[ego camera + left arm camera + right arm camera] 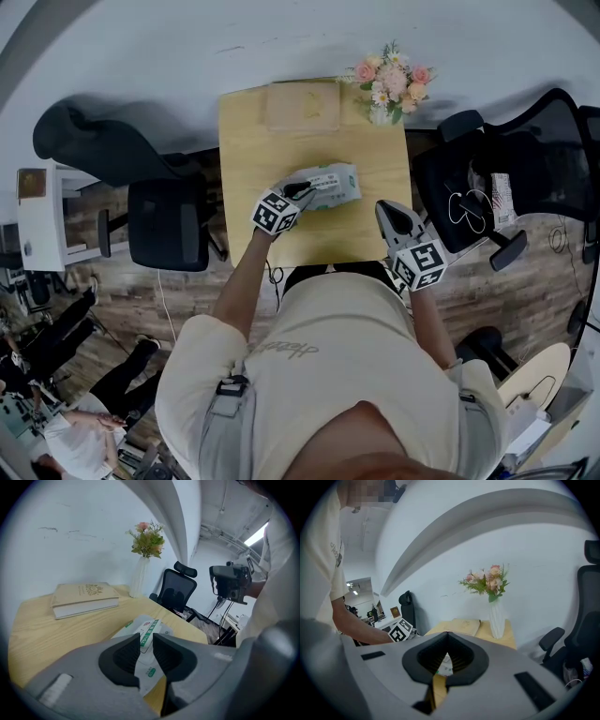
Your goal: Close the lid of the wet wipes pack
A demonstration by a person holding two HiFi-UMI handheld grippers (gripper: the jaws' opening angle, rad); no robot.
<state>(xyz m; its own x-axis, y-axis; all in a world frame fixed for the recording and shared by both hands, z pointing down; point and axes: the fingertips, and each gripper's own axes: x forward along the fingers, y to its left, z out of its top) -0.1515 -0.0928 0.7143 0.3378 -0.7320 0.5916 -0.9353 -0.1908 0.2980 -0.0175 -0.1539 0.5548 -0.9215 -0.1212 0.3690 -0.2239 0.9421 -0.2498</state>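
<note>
The wet wipes pack (330, 185), white with green print, lies flat on the wooden table (253, 131) near its front middle. My left gripper (302, 191) is at the pack's left end, low over it. In the left gripper view its jaws (146, 637) stand a narrow gap apart with nothing pinched, and the pack (152, 624) lies just beyond the tips. The pack's top flap looks flat from here. My right gripper (384, 208) hangs to the right of the pack, apart from it. Its tips (447, 634) meet, shut on nothing.
A tan book (300, 105) lies at the table's far edge, and a white vase of flowers (392, 82) stands at the far right corner. Black office chairs stand on the left (169, 220) and right (487, 178) of the table.
</note>
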